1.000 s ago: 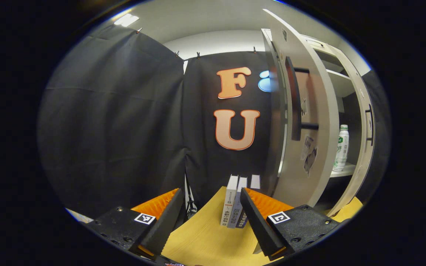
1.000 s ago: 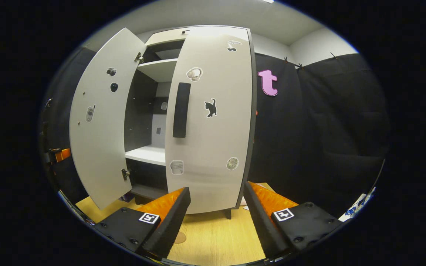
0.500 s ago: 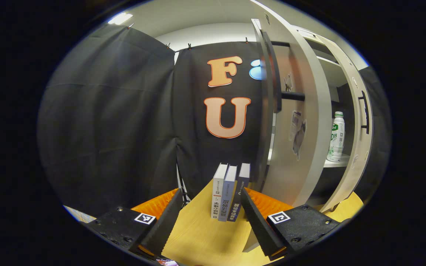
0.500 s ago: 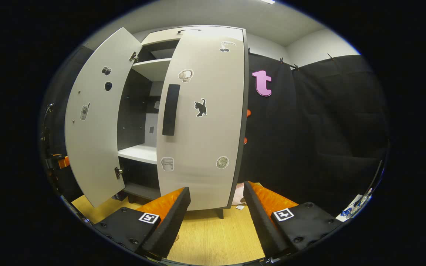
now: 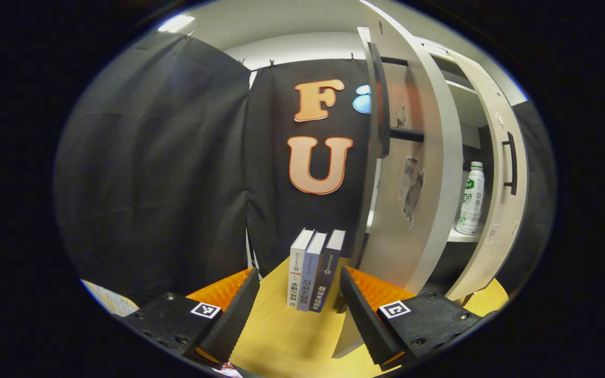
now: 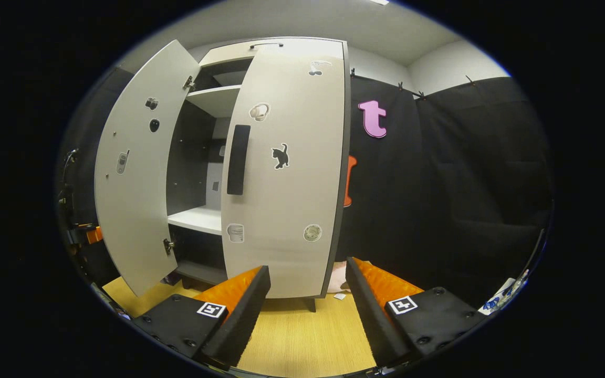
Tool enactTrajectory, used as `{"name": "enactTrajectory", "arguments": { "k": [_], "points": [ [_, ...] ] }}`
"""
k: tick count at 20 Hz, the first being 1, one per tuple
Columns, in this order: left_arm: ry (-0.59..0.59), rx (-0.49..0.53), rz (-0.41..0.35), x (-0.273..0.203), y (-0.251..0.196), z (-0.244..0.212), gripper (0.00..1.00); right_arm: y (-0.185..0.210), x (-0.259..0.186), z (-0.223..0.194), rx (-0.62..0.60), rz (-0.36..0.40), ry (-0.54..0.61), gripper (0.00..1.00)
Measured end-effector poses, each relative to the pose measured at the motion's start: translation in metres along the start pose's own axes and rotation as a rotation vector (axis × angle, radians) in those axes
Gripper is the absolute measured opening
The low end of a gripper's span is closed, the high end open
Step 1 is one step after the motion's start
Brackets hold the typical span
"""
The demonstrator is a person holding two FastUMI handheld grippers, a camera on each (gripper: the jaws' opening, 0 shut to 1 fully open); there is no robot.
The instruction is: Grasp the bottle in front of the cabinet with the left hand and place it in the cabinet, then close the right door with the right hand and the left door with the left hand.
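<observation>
Two doors are hanging ajar; the bottle [image 5: 470, 198] is standing upright on the cabinet's shelf [image 5: 462, 237]. The right gripper [image 6: 308, 286], released and empty, is facing the right door [image 6: 287, 168], its handle [image 6: 238, 159] running vertically above-left.

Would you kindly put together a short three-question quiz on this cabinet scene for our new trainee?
1. True or false: the bottle stands upright on a shelf inside the cabinet.
2. Multiple choice: what stands on the wooden table beside the left door? A) a stack of plates B) three upright books C) a kettle
3. Fill in the word: both the left gripper and the right gripper are open and hold ____.

Key
1. True.
2. B.
3. Nothing; the right door and the left door both stand partly open, untouched.
</observation>
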State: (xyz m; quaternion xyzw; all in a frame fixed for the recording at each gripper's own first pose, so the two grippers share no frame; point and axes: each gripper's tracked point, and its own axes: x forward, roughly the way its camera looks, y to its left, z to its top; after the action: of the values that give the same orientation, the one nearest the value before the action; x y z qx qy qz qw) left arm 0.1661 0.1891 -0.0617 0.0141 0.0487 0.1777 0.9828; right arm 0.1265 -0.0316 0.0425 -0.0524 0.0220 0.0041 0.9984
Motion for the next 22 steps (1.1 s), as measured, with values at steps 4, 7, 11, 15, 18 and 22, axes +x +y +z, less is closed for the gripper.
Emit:
{"name": "enactTrajectory", "arguments": {
  "k": [4, 7, 11, 15, 18, 22],
  "points": [
    [0.008, 0.004, -0.091, -0.006, -0.060, -0.003, 0.94, -0.016, -0.004, 0.002, -0.009, 0.003, -0.007, 0.96],
    [0.001, 0.001, -0.148, -0.010, -0.105, 0.003, 0.94, -0.041, -0.010, 0.004, -0.011, -0.008, -0.018, 0.96],
    [-0.009, -0.017, -0.231, -0.009, -0.172, 0.019, 0.92, -0.070, -0.014, 0.004, 0.002, -0.007, -0.016, 0.96],
    [0.024, -0.004, -0.296, -0.024, -0.234, 0.020, 0.98, -0.094, -0.013, 0.005, -0.006, -0.001, -0.011, 0.96],
    [0.035, -0.005, -0.320, -0.047, -0.260, 0.029, 0.94, -0.111, -0.016, 0.018, -0.005, 0.008, -0.028, 0.96],
    [0.047, -0.072, -0.318, -0.079, -0.270, 0.054, 0.96, -0.125, -0.025, 0.035, 0.026, 0.031, -0.042, 0.96]
  ]
}}
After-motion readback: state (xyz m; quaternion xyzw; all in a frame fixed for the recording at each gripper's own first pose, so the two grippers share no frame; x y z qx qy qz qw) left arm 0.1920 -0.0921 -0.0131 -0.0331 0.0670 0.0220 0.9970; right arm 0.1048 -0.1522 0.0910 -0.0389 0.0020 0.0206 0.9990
